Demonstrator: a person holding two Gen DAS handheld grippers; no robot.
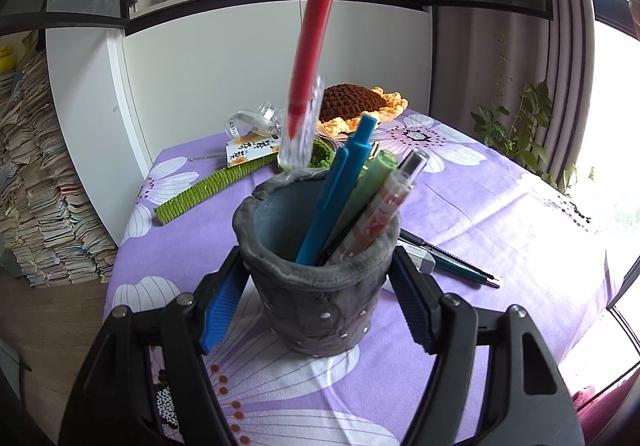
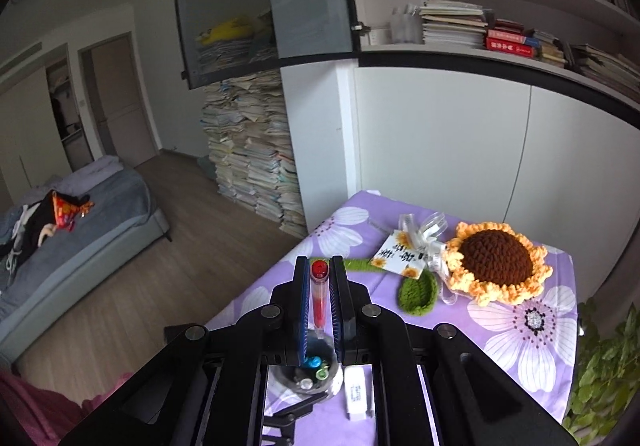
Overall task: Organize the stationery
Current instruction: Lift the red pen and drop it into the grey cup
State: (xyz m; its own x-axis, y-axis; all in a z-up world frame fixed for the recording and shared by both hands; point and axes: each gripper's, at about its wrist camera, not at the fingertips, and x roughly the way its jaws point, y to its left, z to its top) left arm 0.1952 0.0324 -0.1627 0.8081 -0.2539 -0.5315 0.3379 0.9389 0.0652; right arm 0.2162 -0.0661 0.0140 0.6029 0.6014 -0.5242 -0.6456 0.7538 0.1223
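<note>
My left gripper (image 1: 316, 258) is shut on a grey felt pen holder (image 1: 320, 310) that stands upright on the purple flowered tablecloth (image 1: 500, 214), its blue pads (image 1: 220, 302) pressed on both sides. In the holder stand a blue pen (image 1: 340, 190), a green pen (image 1: 372, 174) and a clear patterned pen (image 1: 384, 210). My right gripper (image 2: 320, 264) is shut on a red pen (image 2: 319, 294), and the holder (image 2: 308, 366) shows below it. In the left wrist view the red pen (image 1: 316, 26) hangs tilted from above, its clear-capped end just behind the holder's far rim.
A dark teal pen (image 1: 452, 258) and a white eraser (image 1: 420, 256) lie right of the holder. A crochet sunflower (image 2: 496, 262) with green stem (image 1: 208, 186), leaf (image 2: 418, 290) and paper tag (image 1: 250, 150) lies at the table's far end. A plant (image 1: 516, 126) stands beyond the right edge.
</note>
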